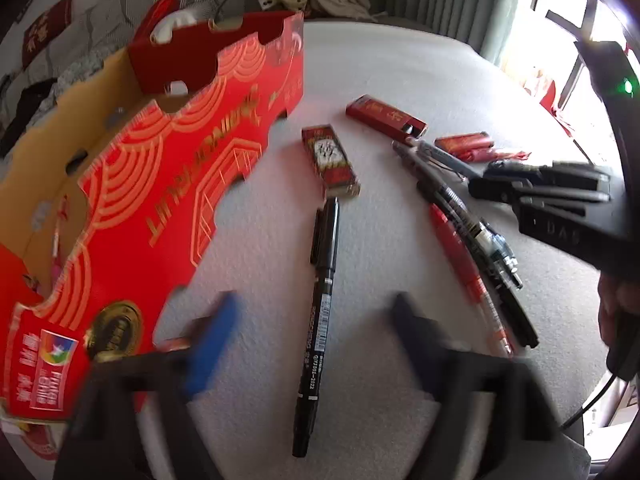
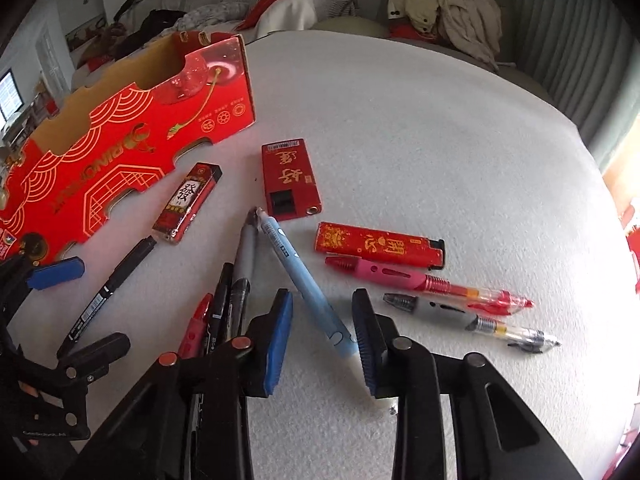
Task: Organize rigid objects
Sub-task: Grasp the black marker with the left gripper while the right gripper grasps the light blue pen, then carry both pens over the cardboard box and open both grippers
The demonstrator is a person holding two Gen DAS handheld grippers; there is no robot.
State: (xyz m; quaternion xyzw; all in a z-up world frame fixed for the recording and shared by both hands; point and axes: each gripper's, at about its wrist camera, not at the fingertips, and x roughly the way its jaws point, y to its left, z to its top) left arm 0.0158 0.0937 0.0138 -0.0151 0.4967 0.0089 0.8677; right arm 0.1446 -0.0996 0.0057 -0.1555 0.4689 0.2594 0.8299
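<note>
My left gripper (image 1: 316, 312) is open and hovers low over the white table, its blurred fingers on either side of a black marker (image 1: 326, 240) without touching it. From the right wrist view the same gripper (image 2: 98, 304) straddles that marker (image 2: 108, 284). My right gripper (image 2: 323, 300) is open, its blue pads apart around a light blue pen (image 2: 296, 268) and not pressing on it. It shows dark at the right (image 1: 484, 182) over a bunch of pens (image 1: 468, 224). An open red cardboard box (image 1: 168, 168) stands to the left.
Three red lighters lie between box and pens: a small patterned one (image 2: 188, 200), a flat one (image 2: 290, 178), a long one (image 2: 380, 244). A pink pen (image 2: 400, 276) and a clear pen (image 2: 472, 320) lie right of my right gripper. Clothes lie piled behind the table (image 2: 448, 12).
</note>
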